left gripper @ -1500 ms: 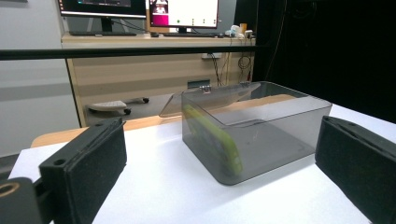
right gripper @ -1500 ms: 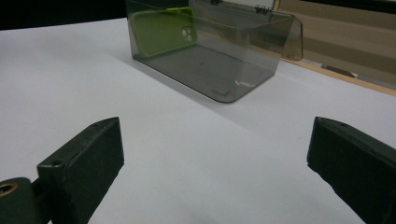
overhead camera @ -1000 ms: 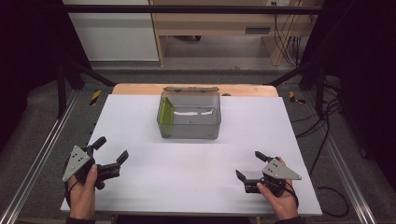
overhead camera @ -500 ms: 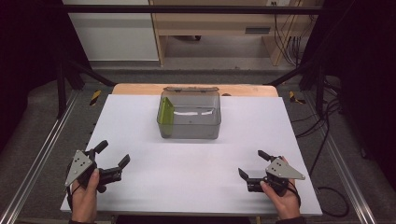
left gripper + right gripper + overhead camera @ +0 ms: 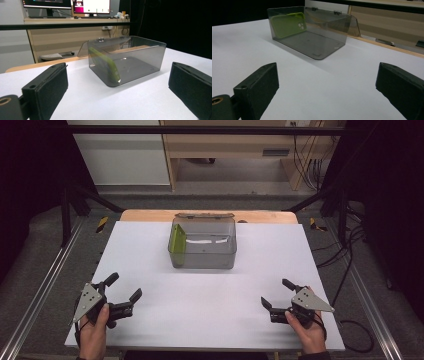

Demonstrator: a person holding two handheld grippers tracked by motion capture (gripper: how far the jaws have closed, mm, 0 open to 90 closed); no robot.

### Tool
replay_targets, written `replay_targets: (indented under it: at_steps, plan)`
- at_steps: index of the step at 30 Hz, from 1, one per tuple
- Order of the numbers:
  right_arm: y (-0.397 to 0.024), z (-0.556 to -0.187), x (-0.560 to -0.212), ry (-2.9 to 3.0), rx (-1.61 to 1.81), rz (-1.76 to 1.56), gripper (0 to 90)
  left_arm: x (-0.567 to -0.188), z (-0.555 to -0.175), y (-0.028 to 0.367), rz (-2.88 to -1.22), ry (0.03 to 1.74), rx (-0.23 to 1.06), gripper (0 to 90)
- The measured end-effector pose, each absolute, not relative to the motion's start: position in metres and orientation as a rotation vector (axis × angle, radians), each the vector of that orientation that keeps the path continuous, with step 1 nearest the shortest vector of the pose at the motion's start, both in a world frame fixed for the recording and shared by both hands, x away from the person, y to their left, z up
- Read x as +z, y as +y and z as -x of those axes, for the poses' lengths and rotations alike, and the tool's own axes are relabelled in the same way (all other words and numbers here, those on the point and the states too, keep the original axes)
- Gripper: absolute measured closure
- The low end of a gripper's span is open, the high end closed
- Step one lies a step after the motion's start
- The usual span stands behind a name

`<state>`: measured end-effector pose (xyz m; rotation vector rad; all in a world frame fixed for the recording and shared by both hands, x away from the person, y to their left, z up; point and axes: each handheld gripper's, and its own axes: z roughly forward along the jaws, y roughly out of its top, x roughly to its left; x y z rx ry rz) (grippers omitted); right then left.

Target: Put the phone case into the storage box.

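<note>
Left fingers (image 5: 123, 293): standing wide apart, gripping nothing; both black pads (image 5: 48, 88) showing in the left gripper view with bare white surface lying between them.
Right fingers (image 5: 275, 294): likewise standing wide apart and gripping nothing; pads (image 5: 258, 86) framing open surface in the right gripper view.
Left gripper: being held in the person's left hand (image 5: 95, 330) near the close left corner of the counter (image 5: 150, 245); grey three-cornered plate sitting on top.
Right gripper: being held in the person's right hand (image 5: 307, 332) near the close right corner; fingers pointing forward and inward.
Clear box (image 5: 202, 242): sitting on the counter well ahead of both sets of fingers, roughly midway between them and well apart from each; smoky transparent walls, hinged lid (image 5: 203, 215) hanging open off the far edge.
Box from left fingers: appearing ahead between the two pads (image 5: 126, 61), not touching either.
Box from right fingers: appearing ahead and toward the left pad's side (image 5: 308, 31), well apart.
Green phone case (image 5: 177, 243): leaning on edge inside the box against the wall nearer the left fingers; camera cutout facing the right fingers (image 5: 288, 25); its lower edge is resting on the box floor (image 5: 106, 65).
White mark inside box: cannot tell what it is.
</note>
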<state>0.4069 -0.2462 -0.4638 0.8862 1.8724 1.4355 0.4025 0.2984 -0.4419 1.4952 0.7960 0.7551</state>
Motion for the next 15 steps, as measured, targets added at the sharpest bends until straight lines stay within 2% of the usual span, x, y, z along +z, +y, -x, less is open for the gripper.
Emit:
replay_targets:
  at_steps: [15]
  plan:
    - [-0.267,-0.409,-0.465,1.807,1.421,-0.944,4.9,-0.452,-0.399,0.295,-1.507,0.801,0.735,2.2]
